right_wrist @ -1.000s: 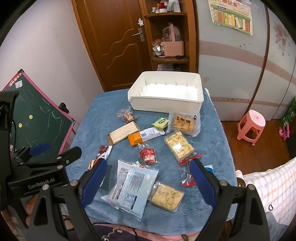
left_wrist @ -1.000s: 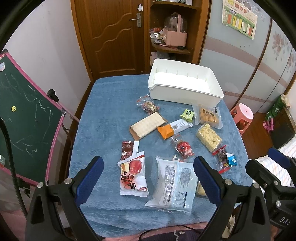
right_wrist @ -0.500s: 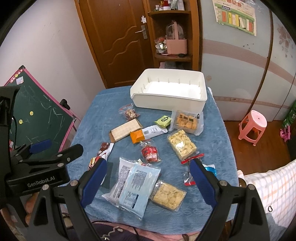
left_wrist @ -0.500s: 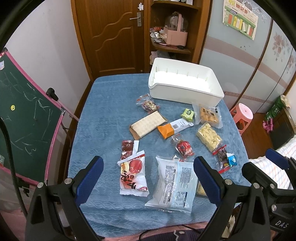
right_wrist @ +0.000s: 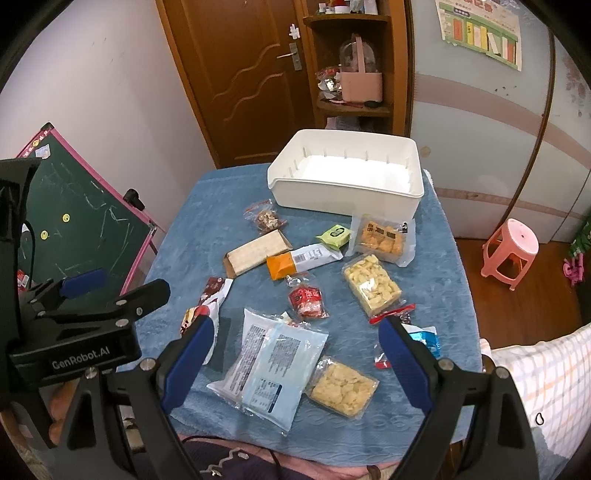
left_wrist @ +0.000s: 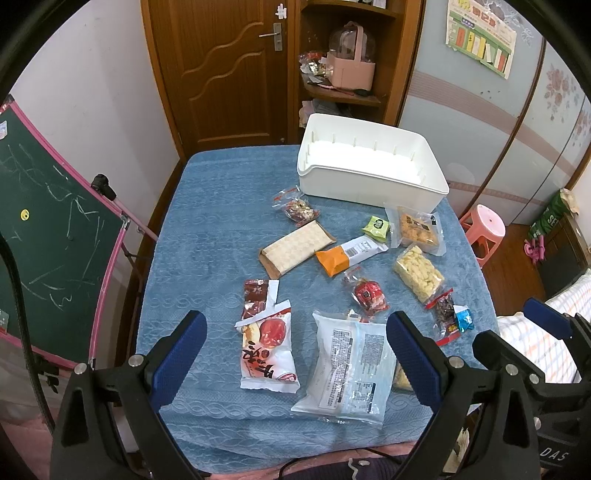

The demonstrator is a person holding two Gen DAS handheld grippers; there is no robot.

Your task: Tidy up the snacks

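Both grippers wide, white bin (left_wrist: 369, 184) empty

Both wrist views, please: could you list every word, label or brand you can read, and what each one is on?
"GenRobot.AI": on the left gripper's body, seen from the right wrist.
"DAS", cut off at the frame edge: on the right gripper's body, seen from the left wrist.
Red-and-white packet: large characters, which I cannot read reliably.
Big clear bag: fine print, too small.
Wall poster: too blurred.
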